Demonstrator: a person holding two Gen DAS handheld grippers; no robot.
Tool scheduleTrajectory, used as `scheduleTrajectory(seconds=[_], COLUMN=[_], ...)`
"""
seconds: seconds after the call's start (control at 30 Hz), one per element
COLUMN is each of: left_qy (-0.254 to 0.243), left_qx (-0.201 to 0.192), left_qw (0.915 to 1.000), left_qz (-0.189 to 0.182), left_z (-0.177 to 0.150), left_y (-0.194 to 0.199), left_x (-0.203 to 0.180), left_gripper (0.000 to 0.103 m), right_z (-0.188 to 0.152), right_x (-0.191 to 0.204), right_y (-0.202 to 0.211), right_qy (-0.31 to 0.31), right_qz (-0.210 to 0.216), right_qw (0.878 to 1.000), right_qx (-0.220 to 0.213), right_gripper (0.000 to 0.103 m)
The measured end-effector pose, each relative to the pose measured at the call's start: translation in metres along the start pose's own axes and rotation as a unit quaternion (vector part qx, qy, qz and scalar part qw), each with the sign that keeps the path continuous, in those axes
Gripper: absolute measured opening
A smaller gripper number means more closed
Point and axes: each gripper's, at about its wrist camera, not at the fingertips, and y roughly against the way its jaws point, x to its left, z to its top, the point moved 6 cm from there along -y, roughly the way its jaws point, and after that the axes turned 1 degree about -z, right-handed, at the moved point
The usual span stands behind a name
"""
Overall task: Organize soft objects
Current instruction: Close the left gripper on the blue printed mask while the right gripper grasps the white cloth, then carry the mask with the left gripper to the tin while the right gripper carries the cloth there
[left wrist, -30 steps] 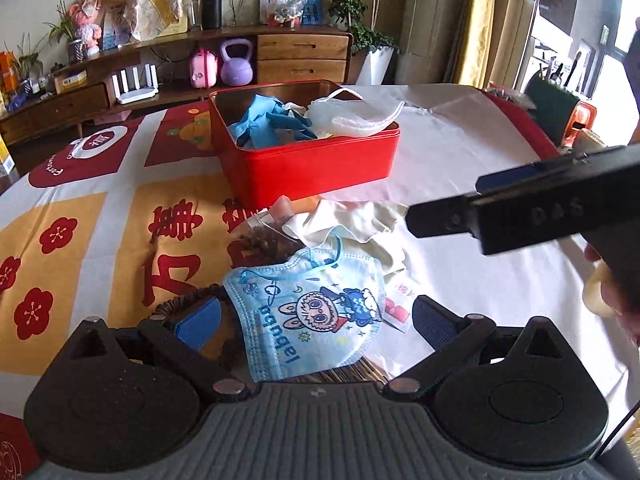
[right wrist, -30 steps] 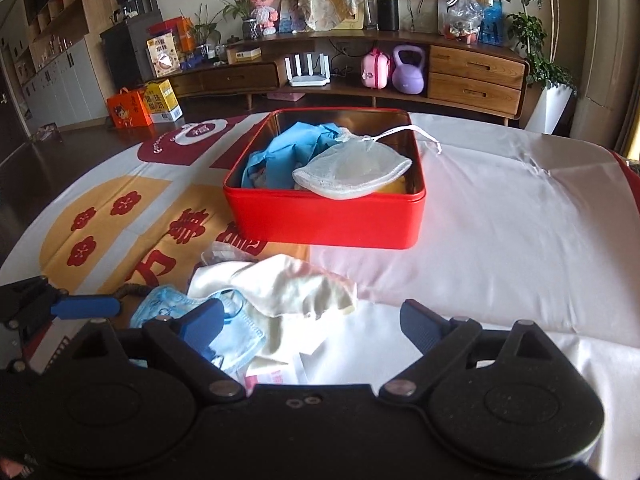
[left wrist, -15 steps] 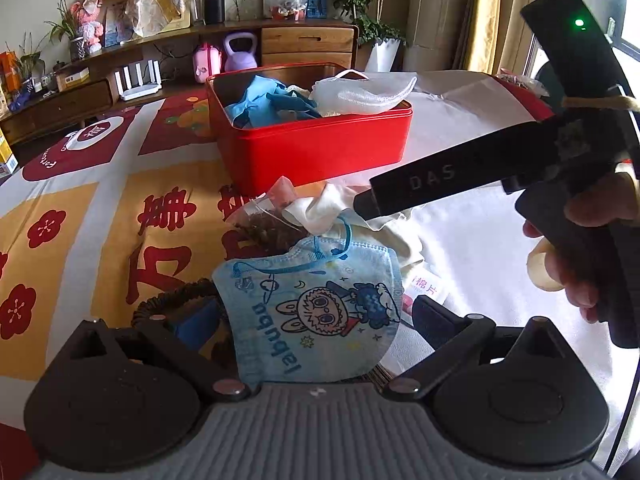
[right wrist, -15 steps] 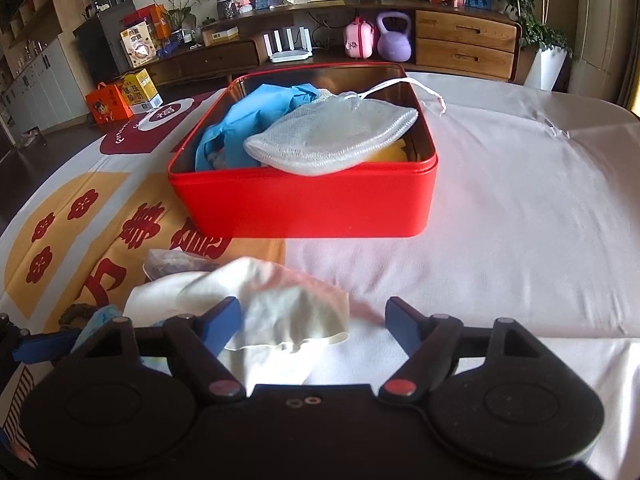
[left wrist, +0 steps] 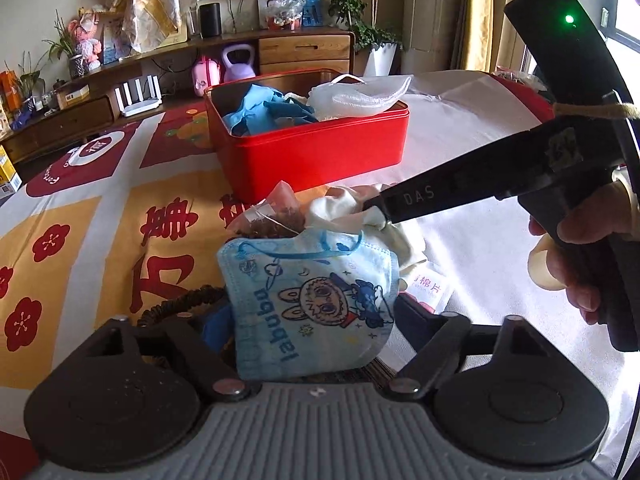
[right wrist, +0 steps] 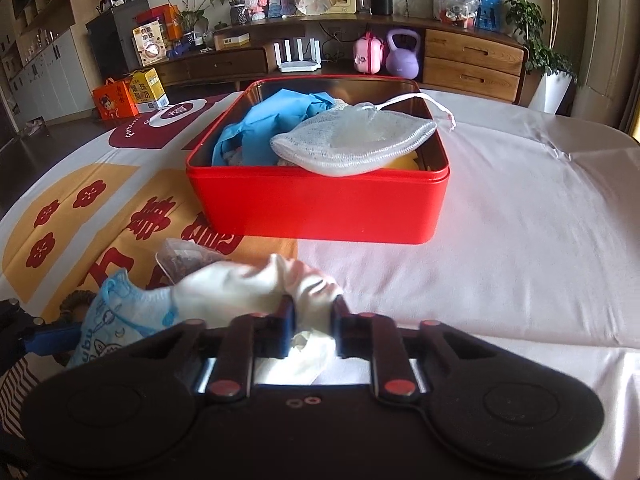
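Face mask hides left gripper fingers; grip unclear.

1. Red box: smooth, glossy, metal-like walls.
2. Mesh pouch: white open-weave netting.
3. Cream cloth: soft, matt fabric.
4. Face mask: printed non-woven sheet.
5. Tablecloth: matt woven cloth.

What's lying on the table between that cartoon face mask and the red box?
In the left wrist view, a clear packet of dark bits and a cream cloth lie between the blue mask and the red tin.
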Motion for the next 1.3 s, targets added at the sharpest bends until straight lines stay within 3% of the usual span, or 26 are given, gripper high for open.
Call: scheduleTrajectory(seconds=[0.23,0.7,1.3], left_qy=[-0.007,0.034,0.064], left_qx=[0.006,-0.026,-0.068], left_qw=[0.9999,0.9982,0.9930], left_qz=[-0.004,-0.042,-0.072], left_z=[-0.002,0.009,0.051], left_y=[0.001,0.023,0.073], left_x=[-0.002,0.005,0.018], left_gripper=[0.053,0.023,0.020], right_z=[-0.003,-0.002,0.035], right_x=[0.005,-0.008,-0.015], right_y=[0.015,0.069,0.149], right_qy=[0.010,-0.040,-0.043], right_qz=[0.005,0.023,0.021], right_qw=[1.000,0.996,0.988], right_qx=[-0.019,-0.073,-0.150], right_gripper=[0.007,0.006,0.005])
